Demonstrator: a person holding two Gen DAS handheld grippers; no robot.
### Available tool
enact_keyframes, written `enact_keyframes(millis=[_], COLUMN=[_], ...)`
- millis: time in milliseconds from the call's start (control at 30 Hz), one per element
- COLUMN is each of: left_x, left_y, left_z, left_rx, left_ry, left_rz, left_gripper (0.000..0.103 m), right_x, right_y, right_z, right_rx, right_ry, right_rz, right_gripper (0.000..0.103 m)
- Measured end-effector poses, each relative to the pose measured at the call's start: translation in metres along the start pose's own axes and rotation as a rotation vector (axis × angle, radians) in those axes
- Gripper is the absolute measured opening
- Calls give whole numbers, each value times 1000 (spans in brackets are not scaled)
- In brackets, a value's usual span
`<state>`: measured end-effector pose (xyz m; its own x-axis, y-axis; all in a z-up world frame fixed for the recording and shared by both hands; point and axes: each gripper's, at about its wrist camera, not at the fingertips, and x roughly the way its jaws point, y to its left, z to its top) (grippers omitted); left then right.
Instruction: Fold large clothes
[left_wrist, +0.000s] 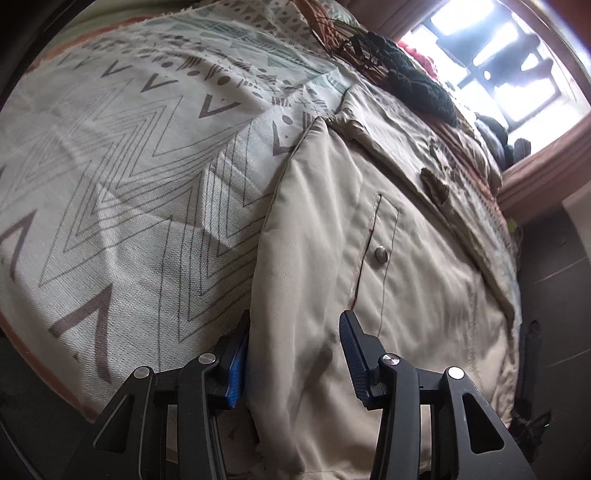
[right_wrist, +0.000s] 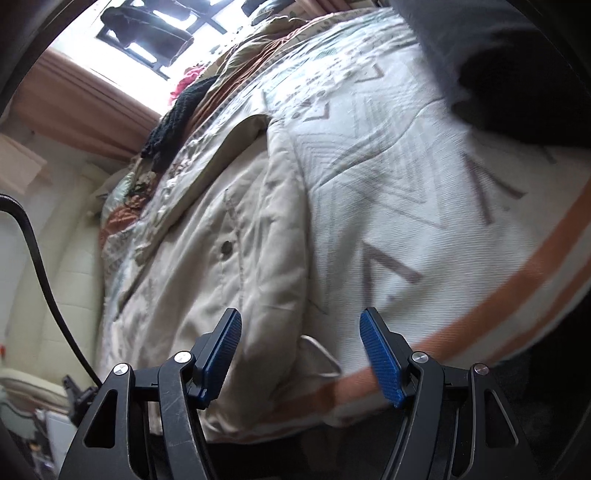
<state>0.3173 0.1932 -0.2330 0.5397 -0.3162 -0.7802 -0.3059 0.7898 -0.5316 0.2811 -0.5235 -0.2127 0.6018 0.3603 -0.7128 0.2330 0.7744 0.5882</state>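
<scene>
Left wrist view: the left gripper (left_wrist: 295, 332) straddles the beige jacket (left_wrist: 369, 240) edge, jaws spread, on a patterned bedspread (left_wrist: 129, 166). Nearby, the right gripper (right_wrist: 301, 332) hangs agape above the jacket's hem.

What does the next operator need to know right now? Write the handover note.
Left gripper: open, fingers straddling the near edge of the beige jacket, nothing clamped.
Right gripper: open, over the jacket's edge and the bedspread; holding nothing.
Jacket lies spread on the patterned bedspread, pocket snap facing up. A dark knit garment sits farther back near the window.
Done: jacket laid out; I cannot tell whether any fold is made.
Left: grip the near edge and fold.
</scene>
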Motion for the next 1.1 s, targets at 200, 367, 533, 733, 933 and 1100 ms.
enact_keyframes(millis=[200, 367, 533, 733, 933, 1100], left_x=[-3, -4, 0, 8, 6, 4], left_y=[13, 18, 14, 4, 1, 14], left_z=[-17, -30, -28, -20, -26, -34], left_rx=[-87, -134, -151, -133, -115, -135], left_ry=[61, 100, 114, 83, 98, 106], left_rz=[-173, -292, -331, -310, -306, -277], left_gripper=[44, 44, 44, 41, 40, 14], right_x=[11, 11, 11, 19, 24, 29], right_y=[9, 5, 2, 8, 15, 25], right_z=[-11, -23, -28, -27, -16, -21], right_rx=[12, 55, 89, 78, 68, 31], right_ry=[37, 57, 58, 58, 48, 69], right_rz=[117, 194, 239, 236, 215, 191], right_gripper=[68, 68, 68, 68, 68, 67])
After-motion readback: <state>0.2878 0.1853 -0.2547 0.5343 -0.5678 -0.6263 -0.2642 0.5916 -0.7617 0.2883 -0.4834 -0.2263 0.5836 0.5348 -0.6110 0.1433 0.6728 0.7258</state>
